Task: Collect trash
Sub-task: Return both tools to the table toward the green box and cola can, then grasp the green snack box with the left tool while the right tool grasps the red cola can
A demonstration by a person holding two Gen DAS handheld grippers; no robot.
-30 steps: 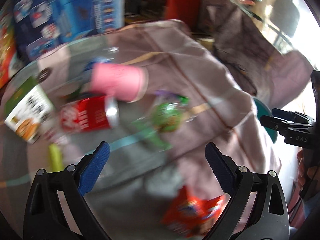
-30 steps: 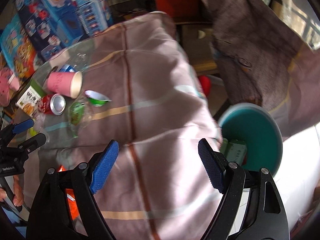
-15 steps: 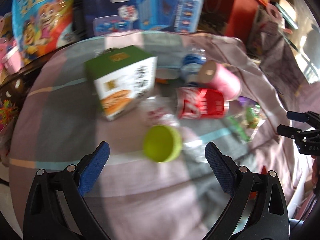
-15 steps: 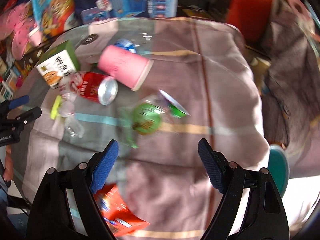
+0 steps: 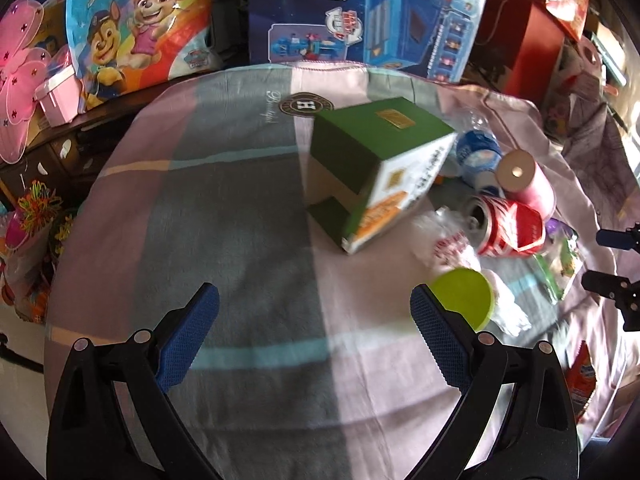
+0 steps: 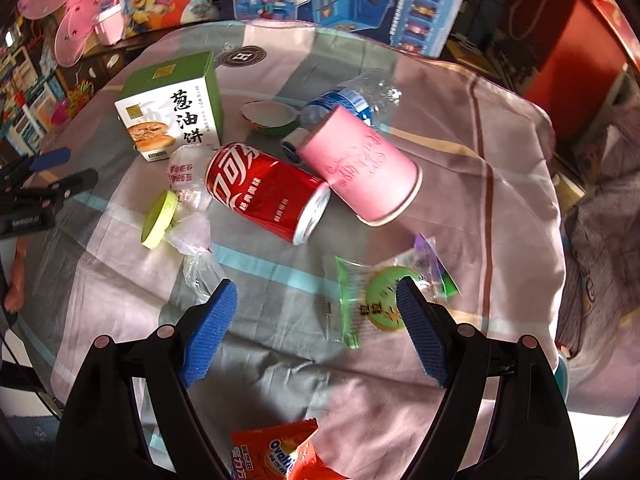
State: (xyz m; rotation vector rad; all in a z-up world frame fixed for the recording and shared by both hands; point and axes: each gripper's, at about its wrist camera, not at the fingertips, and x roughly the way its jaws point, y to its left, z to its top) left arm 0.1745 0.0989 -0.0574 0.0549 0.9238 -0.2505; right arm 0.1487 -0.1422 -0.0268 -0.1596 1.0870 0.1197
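Note:
Trash lies on a round table under a striped cloth (image 6: 472,128): a red soda can (image 6: 264,196) on its side, a pink paper cup (image 6: 360,168), a green-and-white box (image 6: 172,108), a crushed blue-labelled bottle (image 6: 348,100), a yellow-green lid (image 6: 158,220), a green snack wrapper (image 6: 380,300) and an orange packet (image 6: 280,456). My right gripper (image 6: 316,296) hangs open over the cloth just in front of the can, its right finger above the green wrapper. My left gripper (image 5: 316,308) is open over bare cloth, with the box (image 5: 372,172), can (image 5: 508,224) and lid (image 5: 464,296) to its right.
Blue toy boxes (image 5: 360,16), a cartoon bag (image 5: 140,20) and a red box (image 5: 532,40) crowd the far side of the table. Pink wings (image 5: 20,80) and clutter stand at the left. A small green tub (image 6: 270,116) sits behind the can.
Both views have swung left across the table. The teal bin left the right view and the trash pile came under it. The left gripper passed the pile onto bare cloth. Both stayed open.

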